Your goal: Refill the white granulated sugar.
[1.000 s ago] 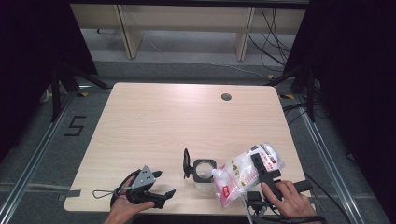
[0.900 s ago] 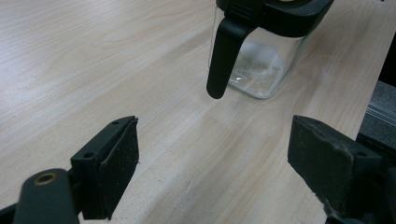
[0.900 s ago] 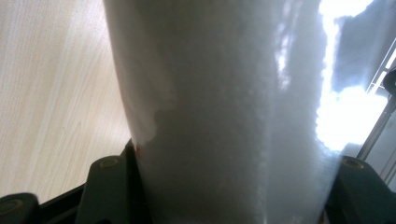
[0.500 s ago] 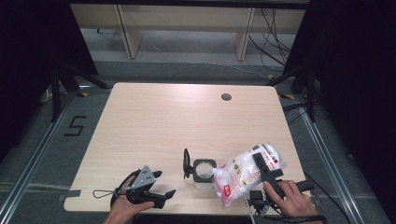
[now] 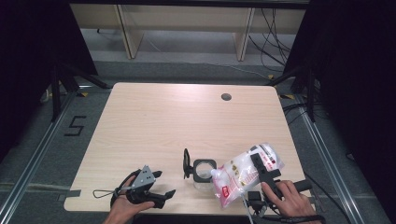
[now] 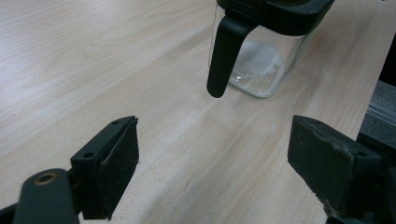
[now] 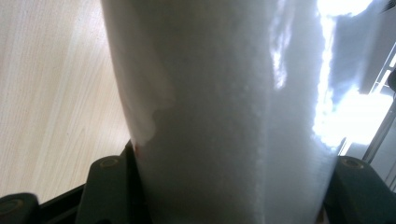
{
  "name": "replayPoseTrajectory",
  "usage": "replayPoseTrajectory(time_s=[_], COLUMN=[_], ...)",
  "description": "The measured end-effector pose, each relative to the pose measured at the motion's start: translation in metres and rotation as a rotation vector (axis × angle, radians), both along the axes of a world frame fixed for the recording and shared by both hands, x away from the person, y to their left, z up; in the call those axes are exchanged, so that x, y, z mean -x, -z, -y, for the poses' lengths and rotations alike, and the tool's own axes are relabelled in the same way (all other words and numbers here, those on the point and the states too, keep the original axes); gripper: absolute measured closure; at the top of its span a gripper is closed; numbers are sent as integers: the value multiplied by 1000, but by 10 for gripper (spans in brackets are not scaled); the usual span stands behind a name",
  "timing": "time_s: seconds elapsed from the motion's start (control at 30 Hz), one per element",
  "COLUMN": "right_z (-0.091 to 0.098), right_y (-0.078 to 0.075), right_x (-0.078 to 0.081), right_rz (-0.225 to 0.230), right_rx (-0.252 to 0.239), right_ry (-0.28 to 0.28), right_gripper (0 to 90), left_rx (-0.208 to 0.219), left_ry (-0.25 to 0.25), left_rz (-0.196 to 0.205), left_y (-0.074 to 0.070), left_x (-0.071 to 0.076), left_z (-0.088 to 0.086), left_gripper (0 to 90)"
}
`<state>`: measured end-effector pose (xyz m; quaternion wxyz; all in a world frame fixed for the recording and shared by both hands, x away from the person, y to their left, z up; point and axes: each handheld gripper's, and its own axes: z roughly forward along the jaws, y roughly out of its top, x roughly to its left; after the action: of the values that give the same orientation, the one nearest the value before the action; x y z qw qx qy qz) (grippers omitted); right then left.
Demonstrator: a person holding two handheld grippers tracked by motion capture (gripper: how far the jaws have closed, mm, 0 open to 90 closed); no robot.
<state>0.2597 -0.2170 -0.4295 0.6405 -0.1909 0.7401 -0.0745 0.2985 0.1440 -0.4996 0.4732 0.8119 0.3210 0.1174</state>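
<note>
While the left gripper (image 5: 163, 192) rests near the table's (image 5: 154, 121) front edge with jaws apart and nothing between them, a bag of white granules (image 5: 245, 172) is clamped in the right gripper (image 5: 261, 170), tilted over the open glass jar (image 5: 204, 170) just beyond.

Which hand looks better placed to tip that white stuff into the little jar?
The right, probably. The right gripper already clamps the bag of white grains, whose lower end lies beside the open jar. The left gripper stands open and empty, apart from the jar, perhaps free to steady it.
</note>
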Motion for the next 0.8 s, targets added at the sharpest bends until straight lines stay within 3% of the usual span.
replayPoseTrajectory(time_s=[0.23, 0.27, 0.3, 0.57, 0.63, 0.67, 0.7, 0.77, 0.8], right_z=[2, 0, 0, 0, 0, 2, 0, 4, 3], right_y=[4, 1, 1, 2, 0, 1, -3, 1, -2], right_x=[-1, -2, -3, -2, -2, -1, -2, -1, -2], right_rz=[-15, -9, -7, -13, -3, -14, -6, -7, -3], right_rx=[-41, -2, 6, -20, -3, -36, 4, -64, -29], right_ry=[16, -3, -7, 7, -4, 16, -5, 24, 10], right_gripper=[416, 416, 416, 416, 416, 416, 417, 417, 416], left_rx=[-5, -5, -7, -4, 6, 7, -5, -11, 2], left_ry=[2, 0, -3, 2, -2, -1, 2, 0, -2], left_rz=[-3, -2, -2, -4, -5, -1, 0, -1, 0], left_y=[1, 1, 1, 1, 1, 1, 1, 0, 1], left_x=[-1, -1, 0, -1, -1, -1, -1, -1, -2], left_z=[0, 0, 0, -1, 0, 0, -1, -2, -1], left_gripper=[159, 160, 160, 160, 159, 160, 160, 160, 160])
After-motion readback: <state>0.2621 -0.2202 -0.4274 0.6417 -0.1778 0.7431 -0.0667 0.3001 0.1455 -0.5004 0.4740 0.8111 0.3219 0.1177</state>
